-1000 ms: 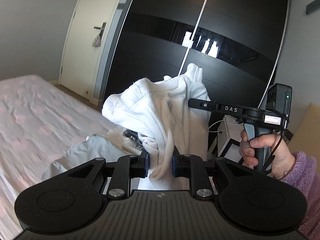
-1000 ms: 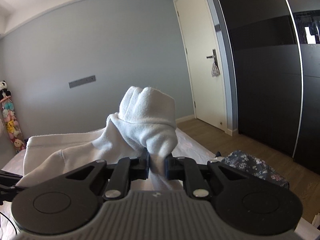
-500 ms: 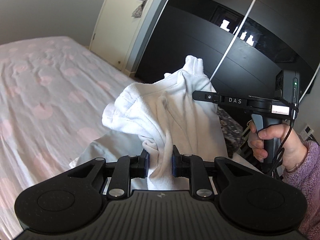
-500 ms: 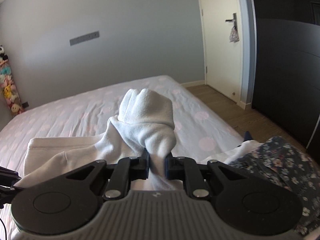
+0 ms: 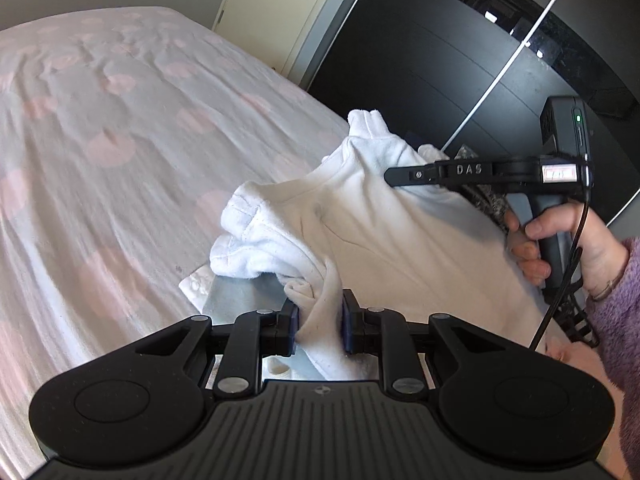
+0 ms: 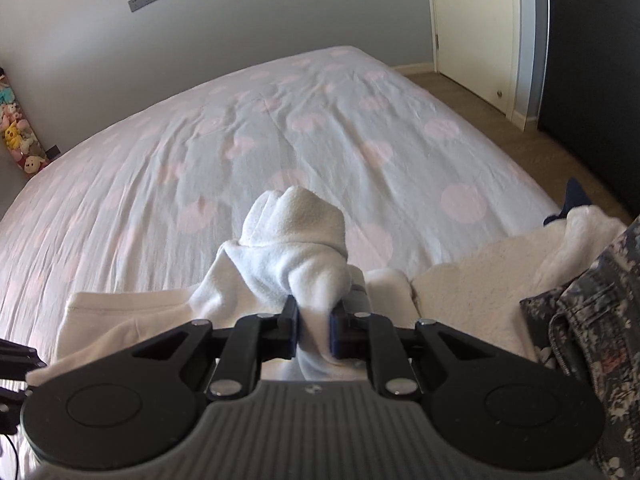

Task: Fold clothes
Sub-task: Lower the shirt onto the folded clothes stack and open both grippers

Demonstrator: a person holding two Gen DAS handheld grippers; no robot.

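Where the lenses sit closest, two tongs are recorded, each clenched on cloth. Left tongs (image 5: pixel 319 330): a bunched fold of the white garment (image 5: pixel 400 240) is pinched between the pads. Right tongs (image 6: pixel 313 330): another bunch of the same fleece (image 6: pixel 296 248) is gripped, with a rounded lump standing up past the pads.

Next out: the garment is slung between the two grips, just above the near edge of the bed (image 6: pixel 280 128); its lower part seems to rest on other laundry there. A cream fleece (image 6: pixel 472 292) and a floral cloth (image 6: pixel 592 320) lie beside it on the right. The hand (image 5: pixel 560 248) holding the right tool is seen in the left view.

Farthest: spotted sheet, door, dark wardrobe.

Risks judged: thick bunches may slip from the pads if the cloth is pulled taut; if laid down unspread, wrinkles would be folded in; the neighbouring laundry may be dragged along.
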